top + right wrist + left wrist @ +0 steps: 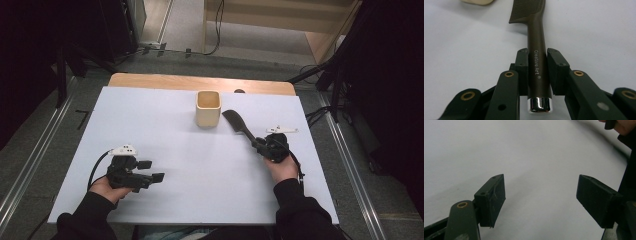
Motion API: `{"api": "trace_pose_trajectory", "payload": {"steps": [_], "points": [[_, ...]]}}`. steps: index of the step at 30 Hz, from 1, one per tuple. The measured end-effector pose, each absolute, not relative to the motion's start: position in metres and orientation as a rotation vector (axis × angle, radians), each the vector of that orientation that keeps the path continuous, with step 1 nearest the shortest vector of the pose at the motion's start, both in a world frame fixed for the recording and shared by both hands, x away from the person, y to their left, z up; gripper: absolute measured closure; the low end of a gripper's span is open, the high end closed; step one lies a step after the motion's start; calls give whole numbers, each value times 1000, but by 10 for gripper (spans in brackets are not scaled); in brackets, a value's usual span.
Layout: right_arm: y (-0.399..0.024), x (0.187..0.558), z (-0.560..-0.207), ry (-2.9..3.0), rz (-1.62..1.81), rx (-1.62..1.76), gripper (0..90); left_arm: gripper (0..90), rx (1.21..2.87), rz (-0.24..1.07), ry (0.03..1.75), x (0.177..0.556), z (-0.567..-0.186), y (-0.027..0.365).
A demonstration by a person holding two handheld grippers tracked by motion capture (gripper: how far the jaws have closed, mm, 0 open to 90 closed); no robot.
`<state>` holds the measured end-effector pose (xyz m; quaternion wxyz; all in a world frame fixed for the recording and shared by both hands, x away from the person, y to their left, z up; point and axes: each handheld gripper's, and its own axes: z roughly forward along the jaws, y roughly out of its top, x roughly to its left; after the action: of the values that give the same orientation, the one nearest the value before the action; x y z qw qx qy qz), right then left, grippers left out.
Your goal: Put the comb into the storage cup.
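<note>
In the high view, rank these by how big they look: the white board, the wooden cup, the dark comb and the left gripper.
1. white board, by far the largest.
2. and 3. left gripper and dark comb: they look alike, so unranked.
4. wooden cup, slightly smaller, though it sits farther from the camera.

Matt dark plastic comb (537,50) with glossy chrome cap, smooth white table (165,135), pale wooden cup (208,108)

The right gripper (537,72) clamps a dark comb (537,40) by its handle, teeth ahead-left; a cream cup (477,2) sits beyond.
</note>
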<state>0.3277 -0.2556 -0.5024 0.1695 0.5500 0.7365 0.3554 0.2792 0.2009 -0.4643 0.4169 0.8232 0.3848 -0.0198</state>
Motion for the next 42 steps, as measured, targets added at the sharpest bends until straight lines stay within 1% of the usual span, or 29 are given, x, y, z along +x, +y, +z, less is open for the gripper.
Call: {"api": "trace_pose_trajectory", "payload": {"steps": [14,22,24,42], "points": [[-263,320,-480,2013,1084,1581,703,238,2053,-60,976,284,-462,197],[-263,317,-472,2002,1078,1616,704,235,2038,-103,974,290,-460,187],[-264,314,-470,2007,1076,1620,704,218,2036,-119,968,292,-459,184],[-270,276,-443,2010,1151,1576,704,222,1982,-166,1023,305,-451,176]]}}
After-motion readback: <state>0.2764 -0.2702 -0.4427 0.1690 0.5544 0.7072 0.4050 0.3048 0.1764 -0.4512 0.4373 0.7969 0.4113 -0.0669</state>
